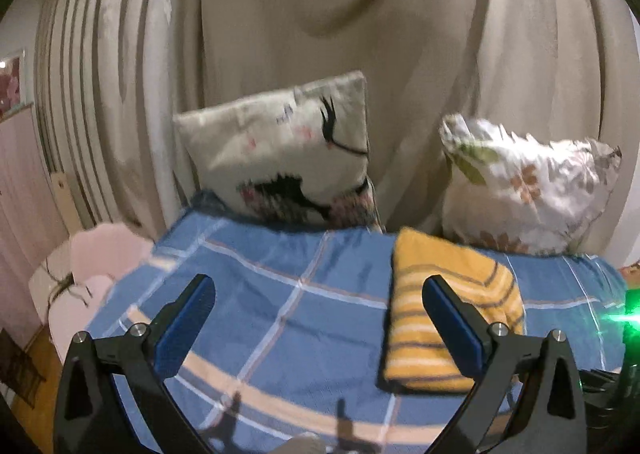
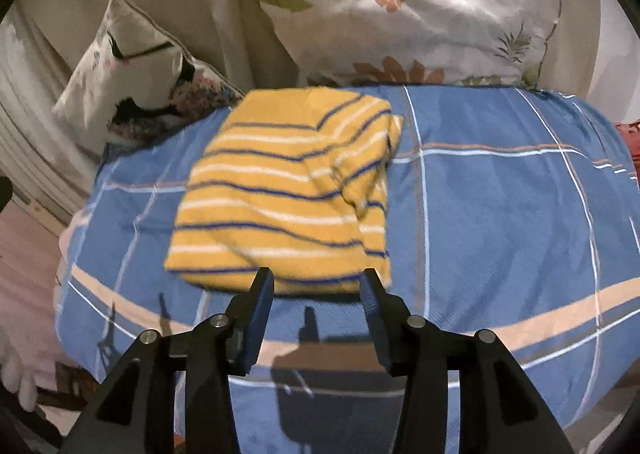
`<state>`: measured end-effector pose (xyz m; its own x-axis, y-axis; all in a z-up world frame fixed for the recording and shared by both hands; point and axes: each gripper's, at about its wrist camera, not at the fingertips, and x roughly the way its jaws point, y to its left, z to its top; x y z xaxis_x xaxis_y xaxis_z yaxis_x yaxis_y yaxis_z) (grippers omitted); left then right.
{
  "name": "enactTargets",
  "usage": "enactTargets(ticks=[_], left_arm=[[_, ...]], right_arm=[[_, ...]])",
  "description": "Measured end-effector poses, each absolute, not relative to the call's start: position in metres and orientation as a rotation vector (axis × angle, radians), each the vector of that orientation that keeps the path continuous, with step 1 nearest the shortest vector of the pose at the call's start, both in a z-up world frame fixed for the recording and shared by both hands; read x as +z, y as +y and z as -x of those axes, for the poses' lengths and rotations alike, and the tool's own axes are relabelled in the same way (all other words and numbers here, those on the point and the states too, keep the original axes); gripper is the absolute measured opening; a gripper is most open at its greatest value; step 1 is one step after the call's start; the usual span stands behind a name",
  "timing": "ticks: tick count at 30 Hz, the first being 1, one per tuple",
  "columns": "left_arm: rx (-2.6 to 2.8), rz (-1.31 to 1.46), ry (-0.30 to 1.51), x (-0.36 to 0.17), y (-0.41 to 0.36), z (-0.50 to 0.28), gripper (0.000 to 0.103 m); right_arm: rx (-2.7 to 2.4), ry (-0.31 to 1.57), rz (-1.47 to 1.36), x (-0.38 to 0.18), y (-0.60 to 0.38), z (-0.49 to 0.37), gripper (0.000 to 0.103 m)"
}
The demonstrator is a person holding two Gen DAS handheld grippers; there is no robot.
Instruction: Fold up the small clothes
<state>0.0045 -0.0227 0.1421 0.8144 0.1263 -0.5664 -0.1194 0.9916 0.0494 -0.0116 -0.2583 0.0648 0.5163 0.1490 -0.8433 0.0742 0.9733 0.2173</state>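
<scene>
Yellow striped garment [image 2: 288, 190], bearing no readable writing, lies folded on the checked blanket [image 2: 500, 214]; both claws spread, empty.

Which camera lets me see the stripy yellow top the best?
The right wrist view. There the folded yellow striped top lies whole and large on the blue checked bedspread, just beyond the open jaws. In the left wrist view the top looks smaller, sits off to the right, and one finger covers part of it.
</scene>
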Motion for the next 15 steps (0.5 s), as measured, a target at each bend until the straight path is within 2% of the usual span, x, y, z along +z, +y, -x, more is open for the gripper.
enactTargets(ticks=[7,15], left_arm=[[0.13,-0.007,0.691,0.123,-0.041,0.013,0.103],[0.104,-0.056,0.714,0.116,-0.063,0.026,0.103]], right_arm=[[0.004,1.037,-0.12,0.06,-0.263,0.031,0.057],[0.026,1.038,-0.085,0.058,-0.264,0.042,0.057]])
